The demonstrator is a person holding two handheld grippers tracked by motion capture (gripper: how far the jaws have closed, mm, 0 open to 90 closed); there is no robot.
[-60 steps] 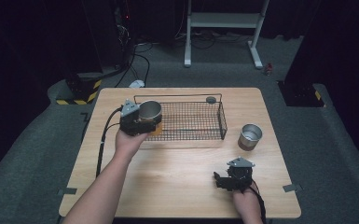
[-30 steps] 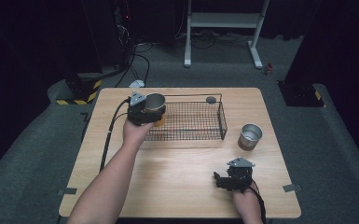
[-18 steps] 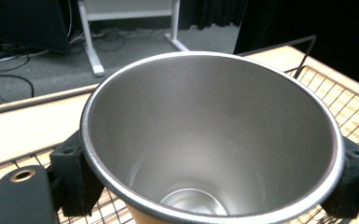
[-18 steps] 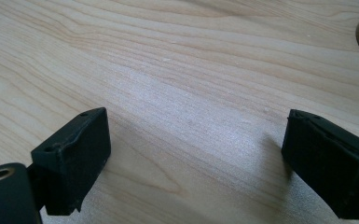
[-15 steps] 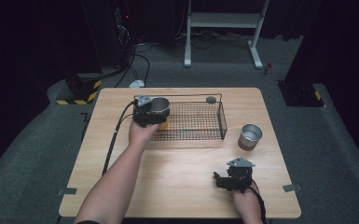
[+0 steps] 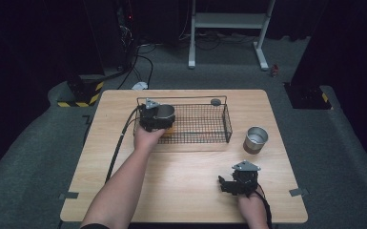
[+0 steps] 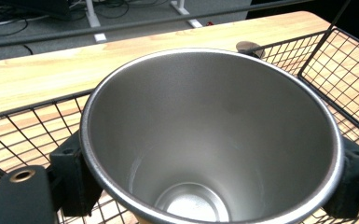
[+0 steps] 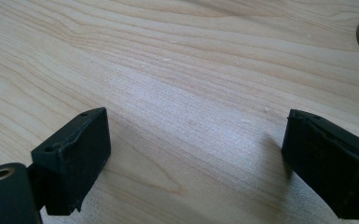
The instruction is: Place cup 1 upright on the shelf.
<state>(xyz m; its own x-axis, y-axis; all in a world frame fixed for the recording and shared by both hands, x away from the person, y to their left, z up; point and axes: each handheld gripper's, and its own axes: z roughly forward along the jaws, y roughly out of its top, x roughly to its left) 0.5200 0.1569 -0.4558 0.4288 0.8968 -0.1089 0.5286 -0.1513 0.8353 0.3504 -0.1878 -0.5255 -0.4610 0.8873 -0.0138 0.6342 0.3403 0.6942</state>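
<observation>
The left gripper (image 6: 159, 118) clamps a steel cup (image 7: 212, 140) inside the wire basket (image 6: 205, 136) — letting go tilted could tip it; the right gripper (image 8: 193, 163) rests open.

steel cup (image 7: 205, 140) | empty, upright | in wire basket (image 6: 205, 125), left end

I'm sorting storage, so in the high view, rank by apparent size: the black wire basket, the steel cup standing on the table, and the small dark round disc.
1. Black wire basket
2. Steel cup
3. Small dark round disc
</observation>
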